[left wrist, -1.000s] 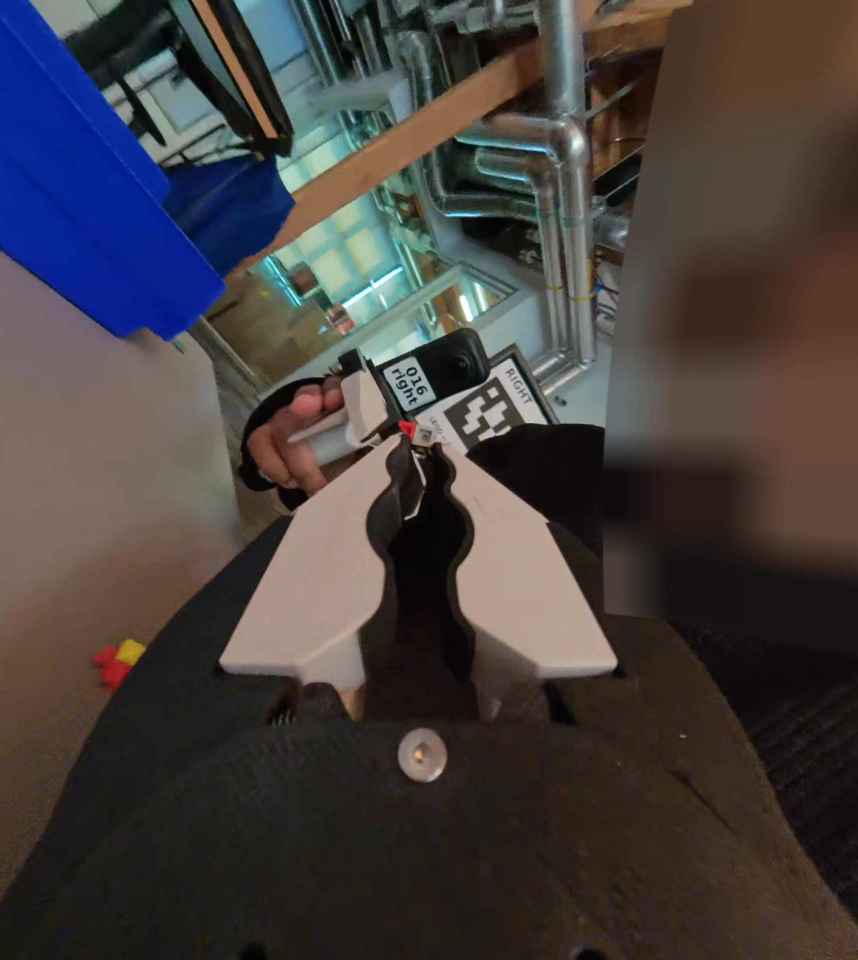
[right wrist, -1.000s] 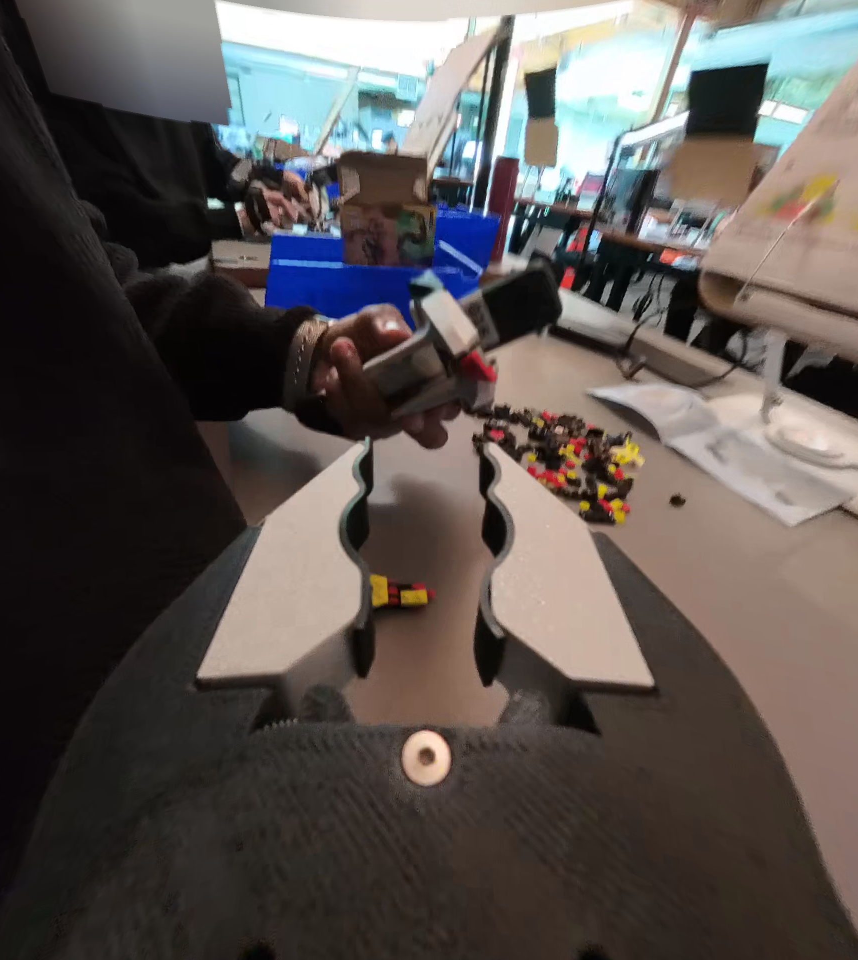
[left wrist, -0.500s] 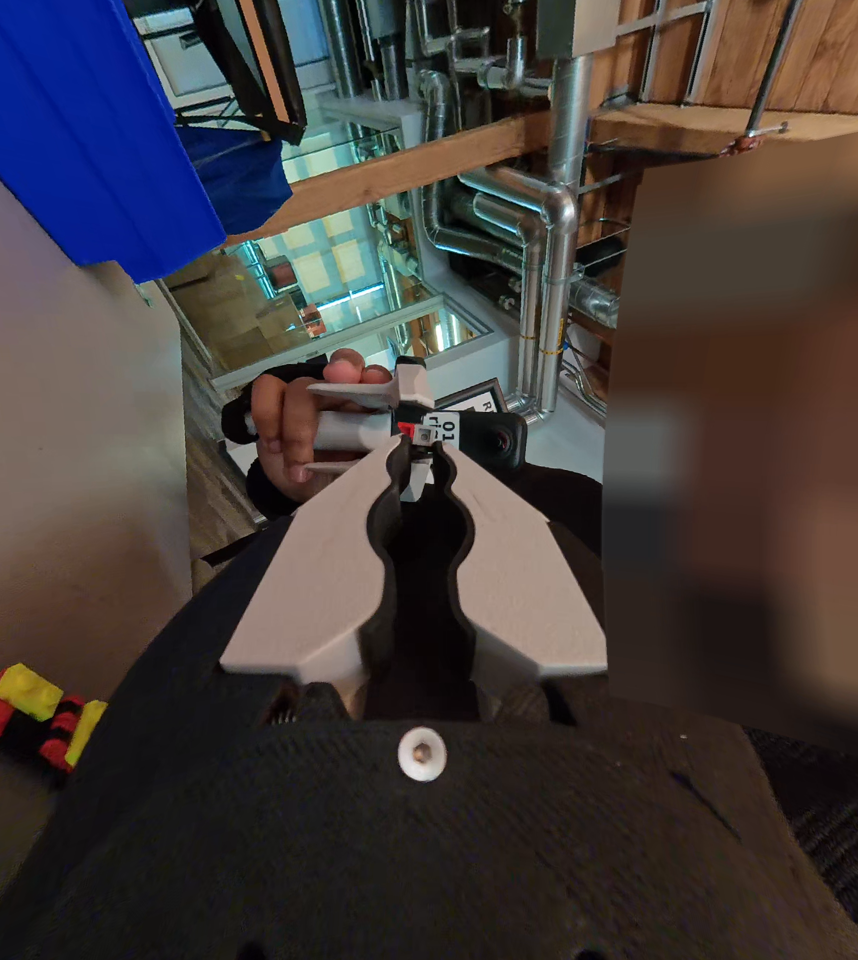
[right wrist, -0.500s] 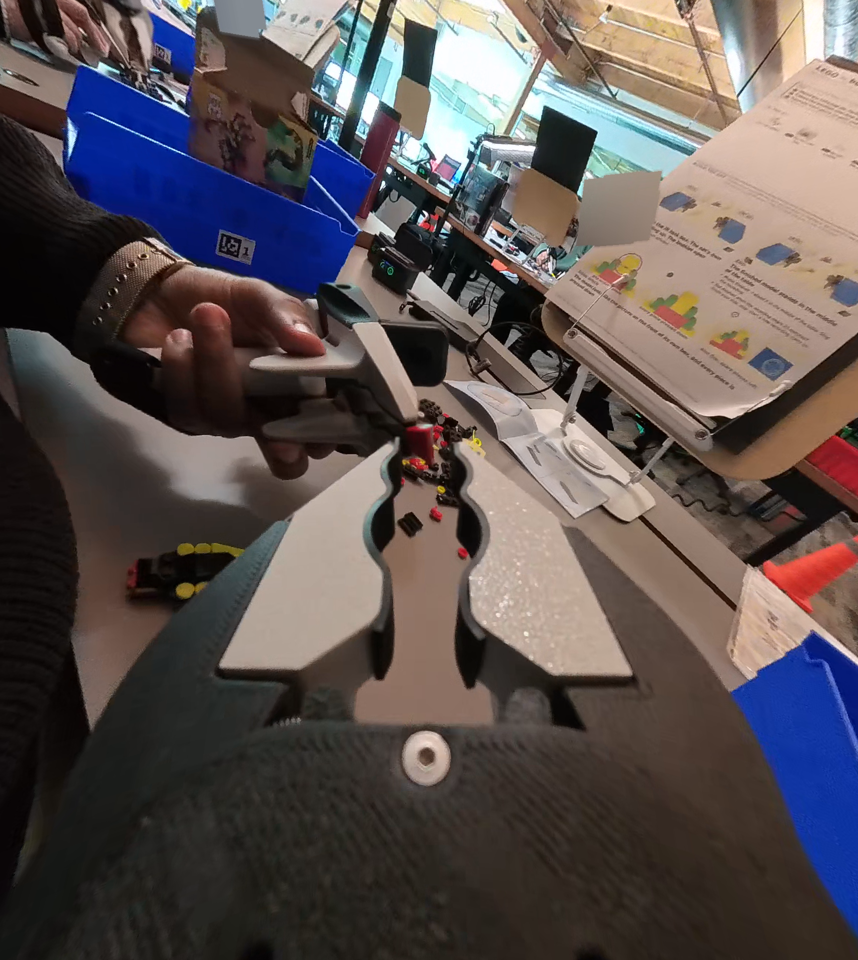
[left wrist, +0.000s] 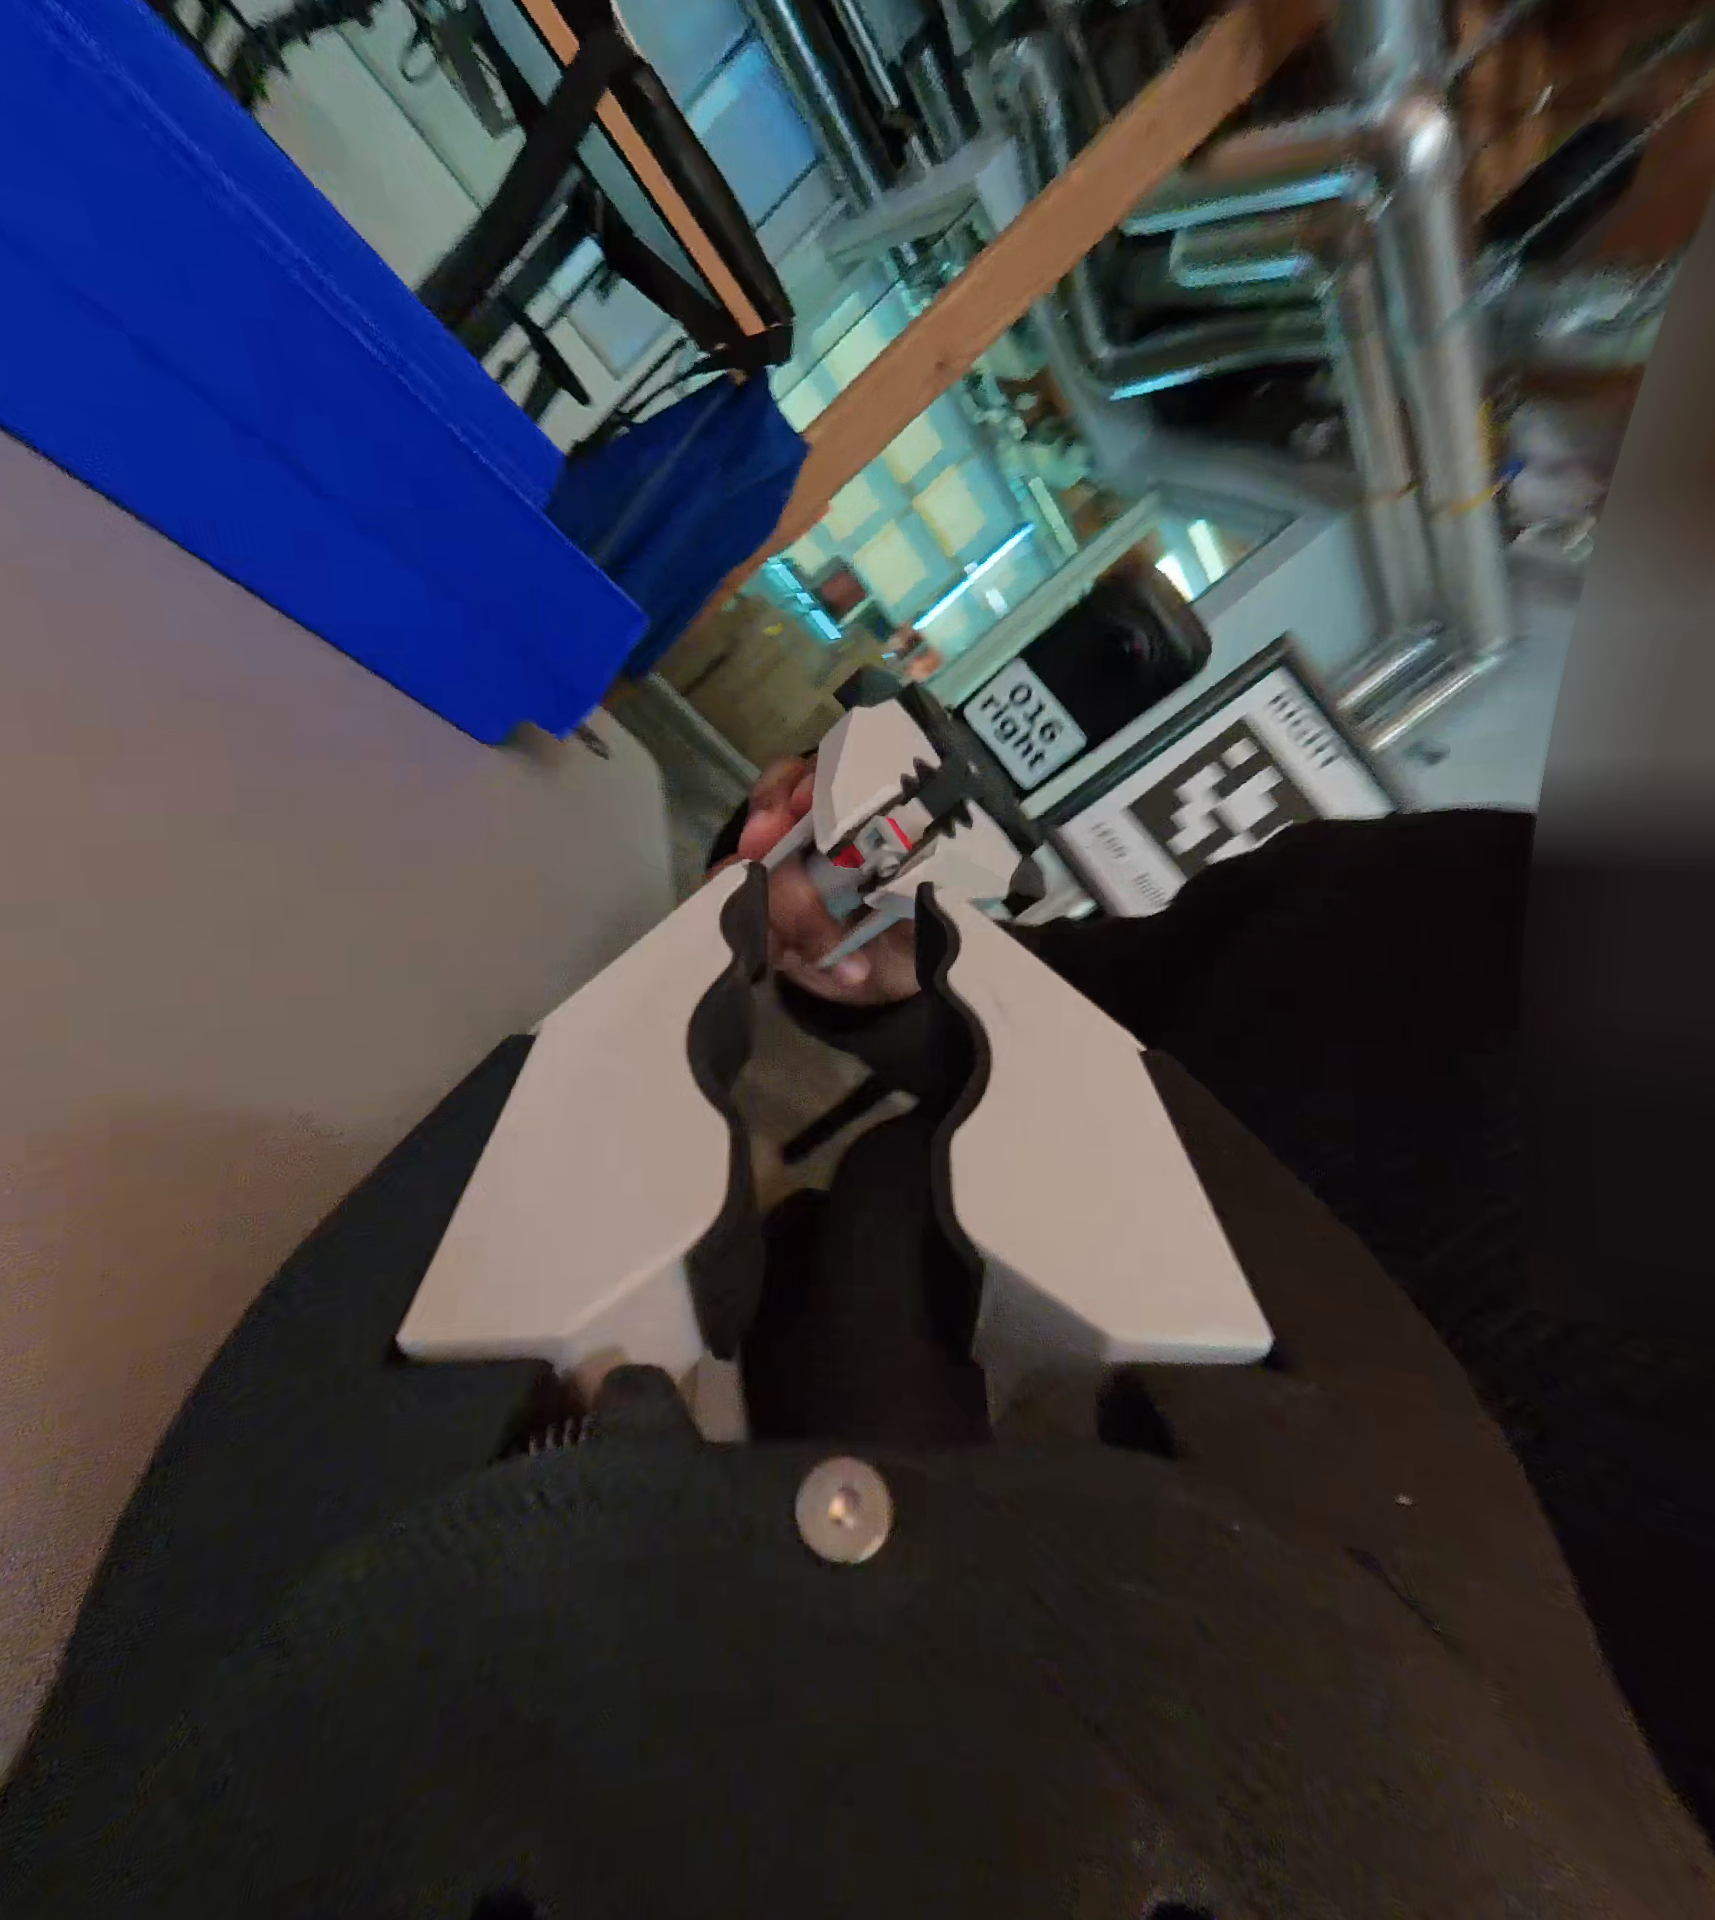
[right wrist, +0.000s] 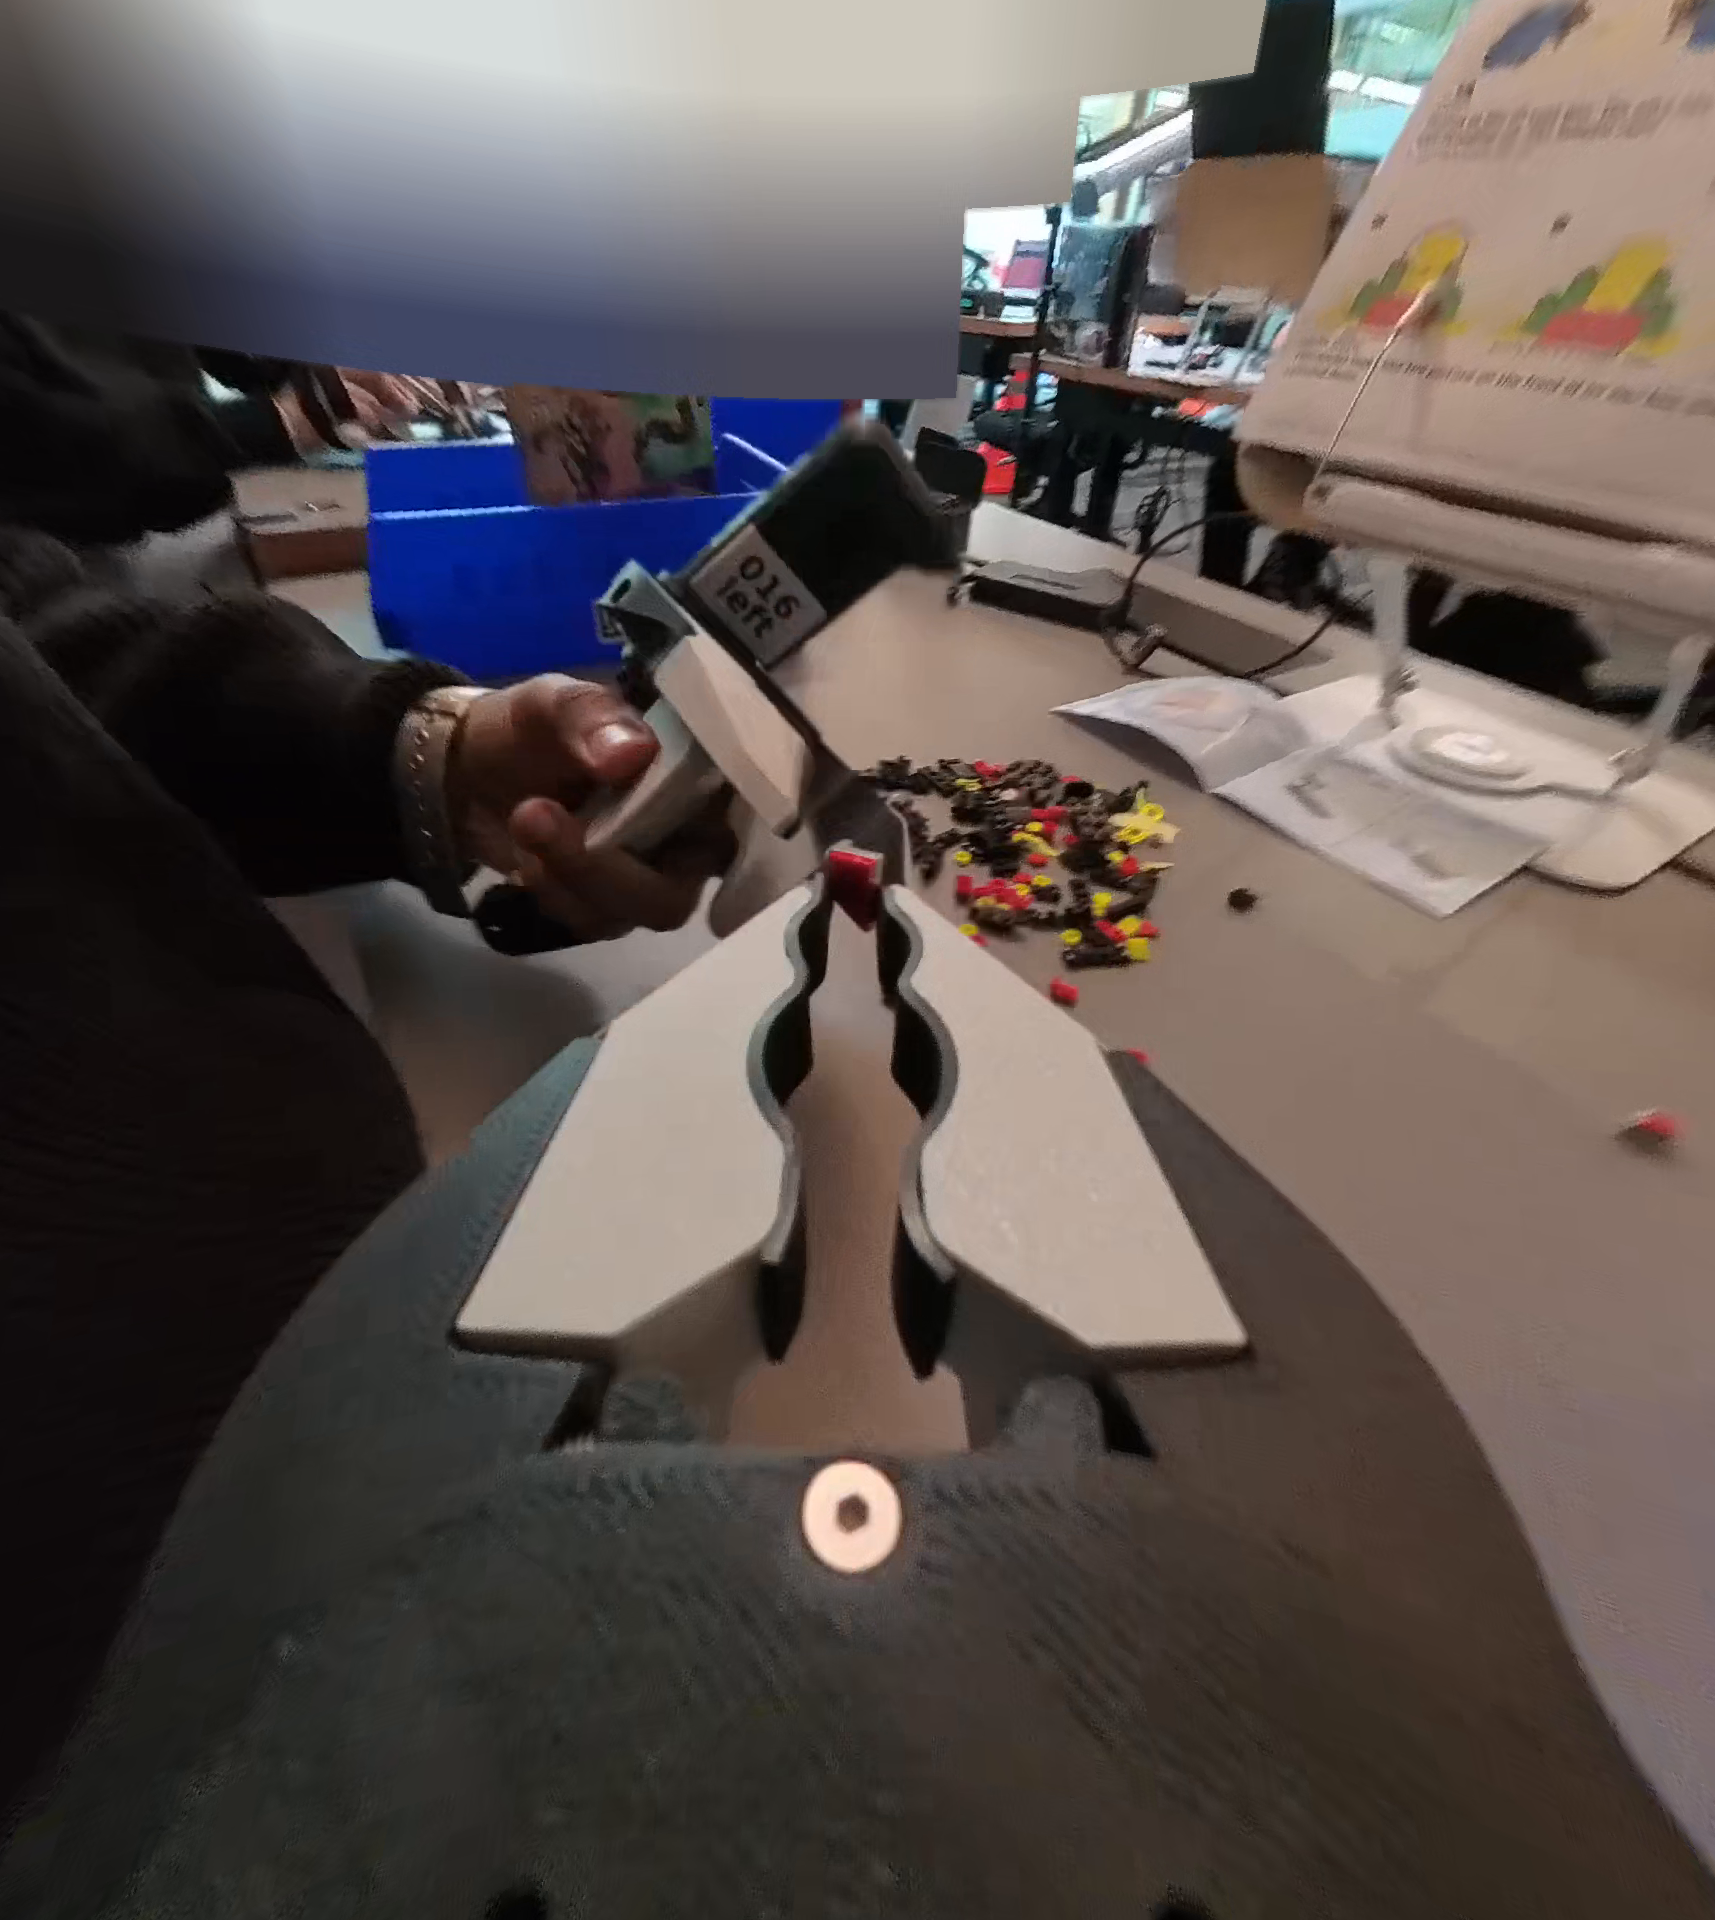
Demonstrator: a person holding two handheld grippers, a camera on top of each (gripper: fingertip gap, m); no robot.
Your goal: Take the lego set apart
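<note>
Right gripper [right wrist: 854, 902] pinches one small red lego piece [right wrist: 854, 883] at its fingertips, held up off the grey table [right wrist: 1352, 1091]. Left gripper [left wrist: 837, 914] stands narrowly parted with nothing between its tips, just beside that brick. Beyond them, one heap of loose bricks [right wrist: 1040, 852] in black, red and yellow lies on the table, too many and too blurred to count. Two, perhaps three, stray red bits lie apart, one far right [right wrist: 1651, 1124]. One blue bin [right wrist: 520, 561] stands behind.

white stickers [right wrist: 757, 605] and a printed sheet [right wrist: 1559, 239] bear writing.
</note>
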